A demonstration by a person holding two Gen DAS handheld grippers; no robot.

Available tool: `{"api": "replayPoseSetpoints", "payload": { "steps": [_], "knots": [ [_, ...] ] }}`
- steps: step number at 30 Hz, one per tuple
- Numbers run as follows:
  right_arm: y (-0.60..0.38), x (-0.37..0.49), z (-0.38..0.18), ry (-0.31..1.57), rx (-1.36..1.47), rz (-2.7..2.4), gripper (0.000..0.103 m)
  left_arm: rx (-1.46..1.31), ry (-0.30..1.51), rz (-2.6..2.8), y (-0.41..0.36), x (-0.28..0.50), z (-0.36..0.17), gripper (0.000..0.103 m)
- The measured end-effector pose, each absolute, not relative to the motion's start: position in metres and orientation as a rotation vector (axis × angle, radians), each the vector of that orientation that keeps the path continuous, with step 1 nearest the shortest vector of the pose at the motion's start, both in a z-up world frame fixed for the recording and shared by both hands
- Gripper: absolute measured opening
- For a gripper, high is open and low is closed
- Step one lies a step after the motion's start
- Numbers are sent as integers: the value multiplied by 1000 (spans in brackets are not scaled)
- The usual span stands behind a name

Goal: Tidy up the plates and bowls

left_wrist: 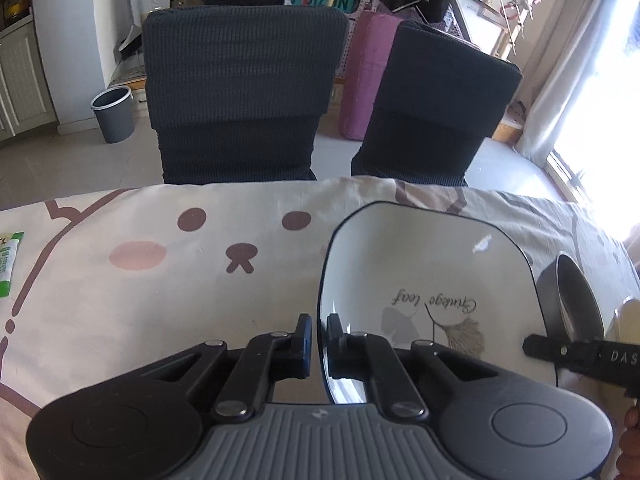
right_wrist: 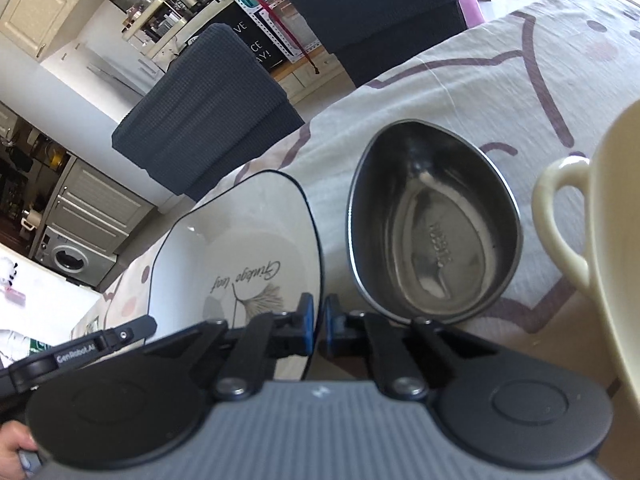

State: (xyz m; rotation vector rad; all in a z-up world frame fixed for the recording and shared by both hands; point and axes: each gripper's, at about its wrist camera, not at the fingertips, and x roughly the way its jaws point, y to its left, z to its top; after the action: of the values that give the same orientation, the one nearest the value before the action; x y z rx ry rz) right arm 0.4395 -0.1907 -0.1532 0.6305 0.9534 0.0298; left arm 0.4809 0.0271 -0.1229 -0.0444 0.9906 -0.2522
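Cream mug (right_wrist: pixel 600 240) only right-wrist-visible.

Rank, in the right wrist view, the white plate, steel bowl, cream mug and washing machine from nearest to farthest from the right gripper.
1. White plate, its rim pinched by the right gripper.
2. Steel bowl, just beyond, right.
3. Cream mug, far right.
4. Washing machine, across the room, left.

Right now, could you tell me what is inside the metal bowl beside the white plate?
The metal bowl looks empty: only its shiny floor, with stamped lettering, shows. The near wall hides a strip of the bottom, and the right gripper covers the near rim.
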Motion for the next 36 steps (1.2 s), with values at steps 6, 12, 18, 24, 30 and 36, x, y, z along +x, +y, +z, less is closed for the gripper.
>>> {"api": "replayPoseSetpoints", "payload": {
  "steps": [6,12,18,24,30,36],
  "knots": [
    [-192,441,-154,972,593,65,7,10,1019,-282,29,464,-120,8],
    [-189,445,-153,993,533,108,7,-50,1059,-285,37,465,-121,9],
    [-188,451,-158,967,517,102,6,-84,1043,-255,31,474,-133,14],
    [-184,457,-162,930,478,90,7,-107,1034,-270,35,473,-137,12],
    [-178,456,-160,932,418,97,10,-129,999,-229,33,463,-133,10],
    [-179,447,-143,909,390,126,10,-128,916,-205,30,438,-99,9]
  ]
}}
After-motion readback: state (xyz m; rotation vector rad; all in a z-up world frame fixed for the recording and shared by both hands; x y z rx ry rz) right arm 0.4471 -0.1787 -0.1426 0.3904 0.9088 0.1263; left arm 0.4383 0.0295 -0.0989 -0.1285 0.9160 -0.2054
